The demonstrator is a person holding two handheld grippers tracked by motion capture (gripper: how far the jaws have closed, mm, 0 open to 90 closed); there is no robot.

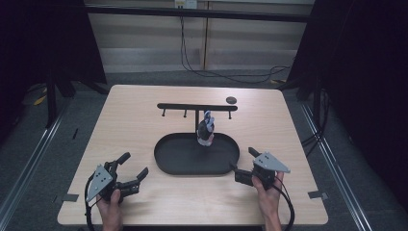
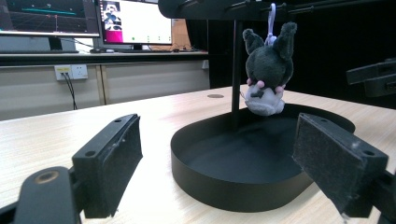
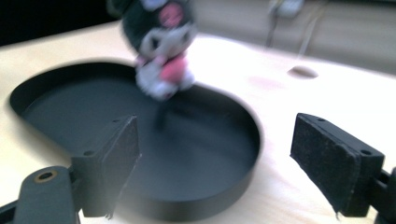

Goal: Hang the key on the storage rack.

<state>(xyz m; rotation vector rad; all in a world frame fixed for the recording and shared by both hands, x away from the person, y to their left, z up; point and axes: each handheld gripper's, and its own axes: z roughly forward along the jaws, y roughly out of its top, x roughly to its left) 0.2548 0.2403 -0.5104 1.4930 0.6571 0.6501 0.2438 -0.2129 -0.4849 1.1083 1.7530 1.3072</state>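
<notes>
A small dark plush toy with a pale face hangs by a loop from a black hook rack. The rack's post stands in a black oval tray. My left gripper rests open on the table, left of the tray, with nothing between its jaws. Open and empty too, my right gripper sits at the tray's right end. In the left gripper view the plush toy dangles above the tray, beyond the gripper. The right gripper view is blurred and has the plush toy over the tray, ahead of the gripper.
A small black disc lies on the table behind the rack, to the right. Bare wood surrounds the tray on all sides. Monitors stand on a bench beyond the table. Dark curtains flank the table.
</notes>
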